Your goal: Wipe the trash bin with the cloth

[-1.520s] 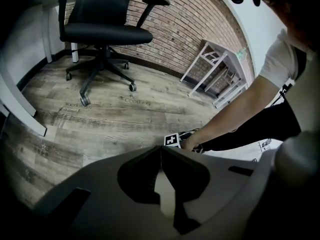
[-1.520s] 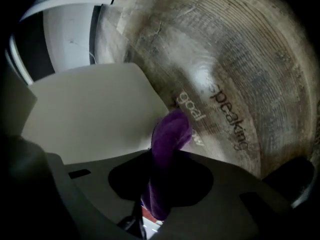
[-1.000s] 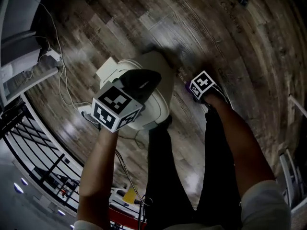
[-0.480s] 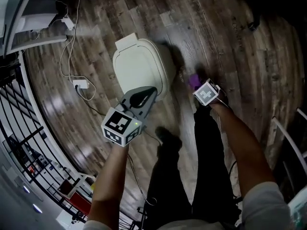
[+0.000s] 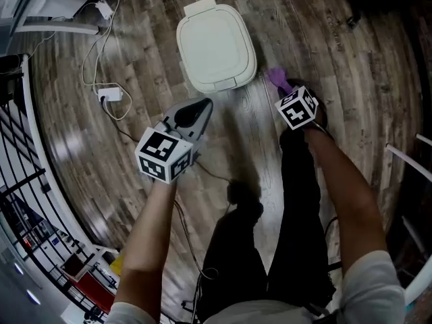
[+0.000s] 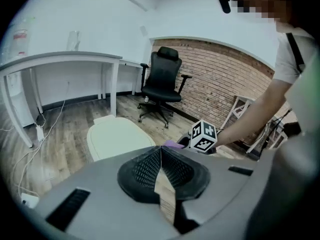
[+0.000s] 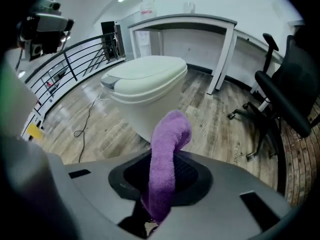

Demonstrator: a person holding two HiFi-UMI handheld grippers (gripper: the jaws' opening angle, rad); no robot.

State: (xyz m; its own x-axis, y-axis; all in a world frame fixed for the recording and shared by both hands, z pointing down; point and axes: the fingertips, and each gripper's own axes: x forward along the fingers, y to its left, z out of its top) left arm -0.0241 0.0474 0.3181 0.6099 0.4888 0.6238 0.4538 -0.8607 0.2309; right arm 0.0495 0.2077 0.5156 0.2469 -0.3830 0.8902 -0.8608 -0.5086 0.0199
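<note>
Hand-held grippers: two.
- Left hand-held gripper (image 6: 161, 151): jaws pressed together, nothing between them.
- Right hand-held gripper (image 7: 161, 184): pinching one purple cloth (image 7: 167, 144), held near one white trash bin (image 7: 145, 81).

The bin's lid is closed and it stands on the wood floor (image 5: 324, 39). One black office chair (image 6: 162, 81) is beyond.

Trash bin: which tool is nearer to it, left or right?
Right, it seems. The right tool, gripping the purple cloth, is just beside the trash bin; the left tool, shut and empty, is farther back.
</note>
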